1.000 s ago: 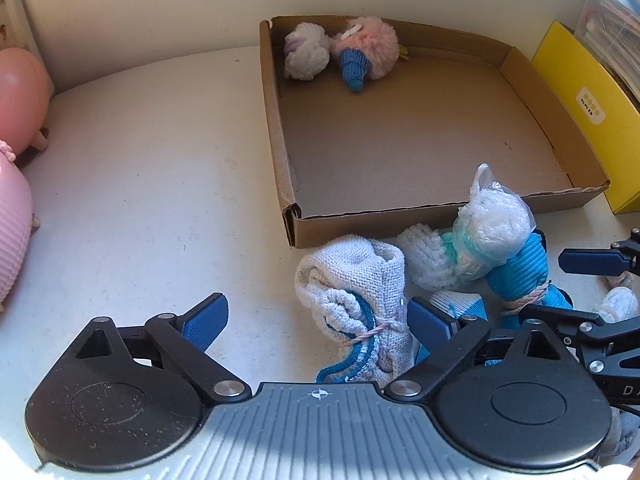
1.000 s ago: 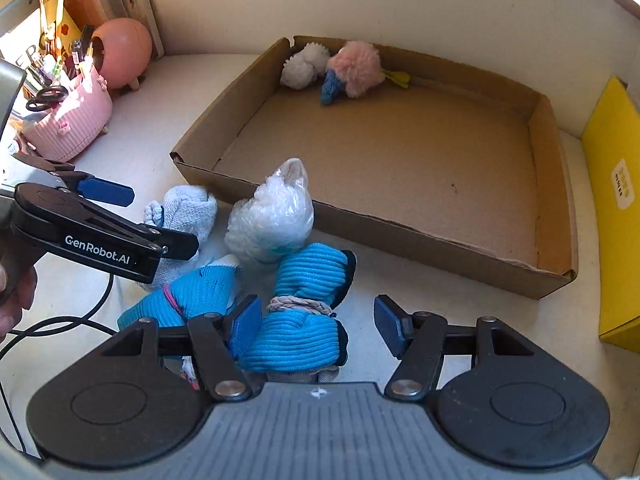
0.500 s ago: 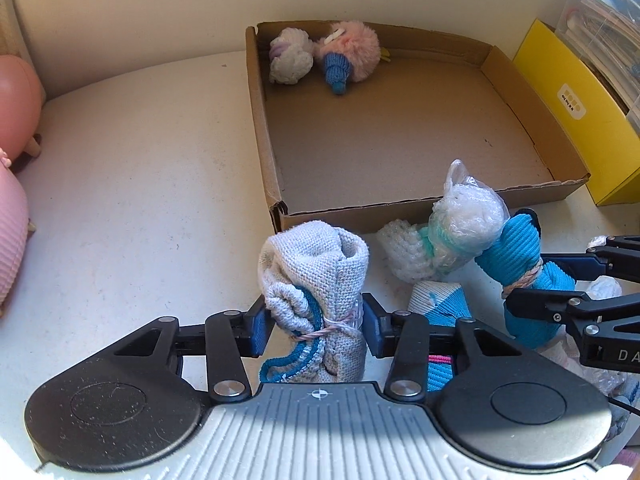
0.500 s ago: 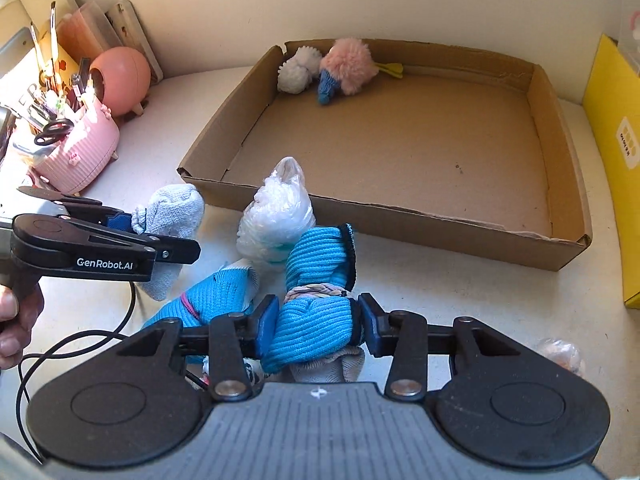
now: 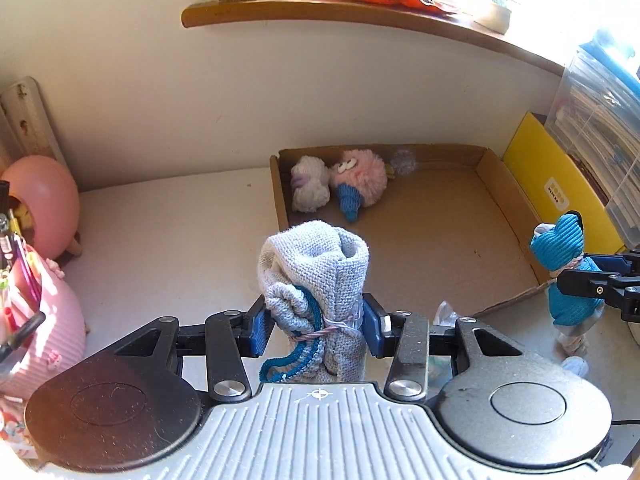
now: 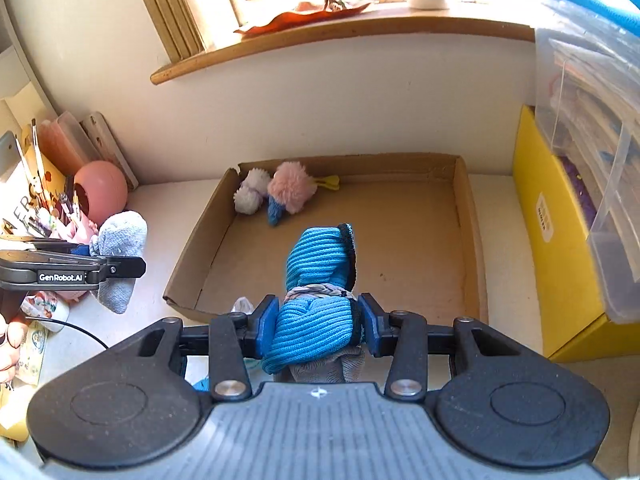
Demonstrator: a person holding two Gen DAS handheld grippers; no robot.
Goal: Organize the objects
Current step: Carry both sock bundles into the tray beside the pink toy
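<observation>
My left gripper is shut on a grey rolled sock bundle tied with a thin band, held up in the air in front of the cardboard tray. My right gripper is shut on a blue ribbed sock bundle, also lifted, in front of the same tray. A white fuzzy bundle and a pink fluffy one with a blue tip lie in the tray's far left corner. Each gripper shows in the other's view: the grey bundle at left, the blue one at right.
A yellow box and clear plastic drawers stand right of the tray. A pink round holder and a pink basket with pens stand at left. A wooden sill runs above the wall. A plastic-wrapped bundle lies below the left gripper.
Both grippers closed on their bundles, the left on the grey one and the right on the blue one, then lifted them off the table and tilted up so the wall and sill show.
</observation>
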